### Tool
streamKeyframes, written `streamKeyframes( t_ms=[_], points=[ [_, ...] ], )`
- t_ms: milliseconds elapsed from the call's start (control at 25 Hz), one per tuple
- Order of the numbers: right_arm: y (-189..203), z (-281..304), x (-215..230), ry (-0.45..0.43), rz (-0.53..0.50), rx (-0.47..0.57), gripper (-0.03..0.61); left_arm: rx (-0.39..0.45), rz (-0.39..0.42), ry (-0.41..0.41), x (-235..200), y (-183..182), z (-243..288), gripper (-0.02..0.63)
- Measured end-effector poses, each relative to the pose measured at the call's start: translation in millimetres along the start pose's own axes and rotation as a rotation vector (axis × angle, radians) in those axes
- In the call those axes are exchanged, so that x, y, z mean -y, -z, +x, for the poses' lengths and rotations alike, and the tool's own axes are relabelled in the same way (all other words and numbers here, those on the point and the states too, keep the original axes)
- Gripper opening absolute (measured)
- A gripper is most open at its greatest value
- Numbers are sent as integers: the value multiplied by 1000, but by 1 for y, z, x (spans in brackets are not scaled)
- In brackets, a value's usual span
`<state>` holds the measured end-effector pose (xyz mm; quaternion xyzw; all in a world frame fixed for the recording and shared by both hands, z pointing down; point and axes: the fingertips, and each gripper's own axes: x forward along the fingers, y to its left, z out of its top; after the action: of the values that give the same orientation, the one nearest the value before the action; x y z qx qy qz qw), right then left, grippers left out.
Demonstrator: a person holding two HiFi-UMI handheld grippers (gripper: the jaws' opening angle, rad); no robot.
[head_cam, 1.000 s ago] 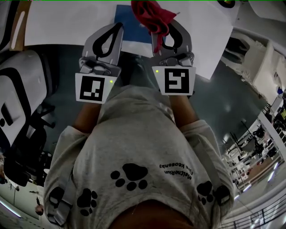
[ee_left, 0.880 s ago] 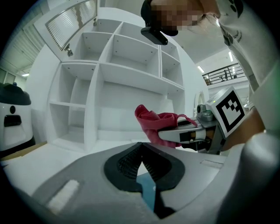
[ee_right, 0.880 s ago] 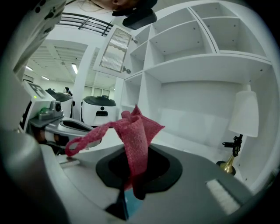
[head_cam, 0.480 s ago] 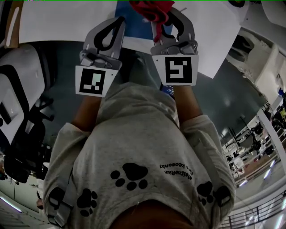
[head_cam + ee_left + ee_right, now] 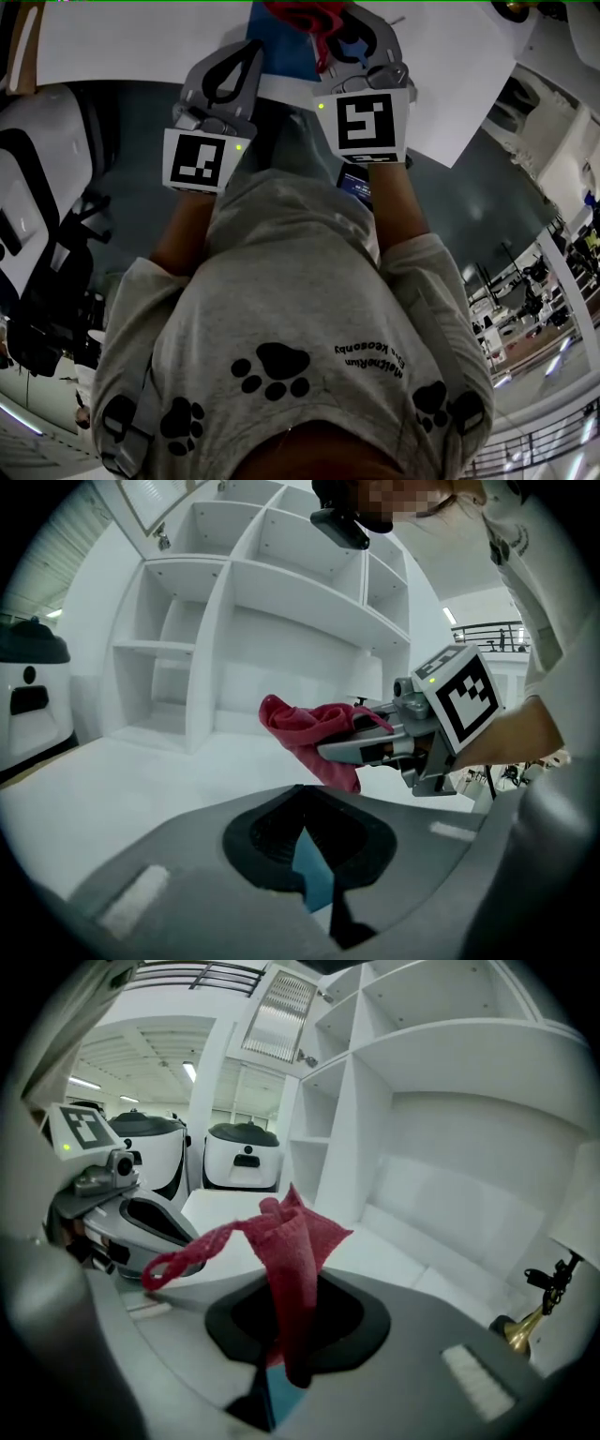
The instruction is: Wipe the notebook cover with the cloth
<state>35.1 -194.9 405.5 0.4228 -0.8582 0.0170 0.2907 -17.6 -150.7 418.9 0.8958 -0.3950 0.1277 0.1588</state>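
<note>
A white shelf unit (image 5: 225, 621) stands at the far side of the white table (image 5: 122, 42), its compartments facing me. An office chair (image 5: 33, 216) sits off to my left. At the right end of the table there is a small brass-coloured thing (image 5: 518, 1328), and past the table edge stand rounded white machines (image 5: 244, 1159). From my head, my own chest and forearms fill the lower half of what I see, and my right gripper and its load cover part of the blue notebook (image 5: 279, 52). The notebook lies flat on the table just beyond both tools, showing between their tips.

My left gripper (image 5: 302, 799) has its jaws pressed together at the tips with nothing caught in them. Through their dark loop I see a wedge of the blue cover below. My right gripper (image 5: 295, 1288) pinches the red cloth (image 5: 295, 1241). The fabric stands up in a folded peak above the jaws, and one thin loop trails towards my left tool. The cloth hangs over the notebook's far part, but I cannot tell whether it touches the cover.
</note>
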Motion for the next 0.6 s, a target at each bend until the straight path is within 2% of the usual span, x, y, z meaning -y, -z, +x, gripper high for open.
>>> streamKeyframes(
  t_ms=[120, 320, 600],
  points=[
    [6, 8, -1, -23, -7, -32, 48, -30, -6, -6, -3, 13, 2, -6],
    [22, 19, -6, -53, -6, -121, 48, -135, -24, -8, -7, 39, 2, -6],
    [35, 32, -17, -101, -53, -211, 48, -229, -35, -11, -9, 62, 1, -6]
  ],
)
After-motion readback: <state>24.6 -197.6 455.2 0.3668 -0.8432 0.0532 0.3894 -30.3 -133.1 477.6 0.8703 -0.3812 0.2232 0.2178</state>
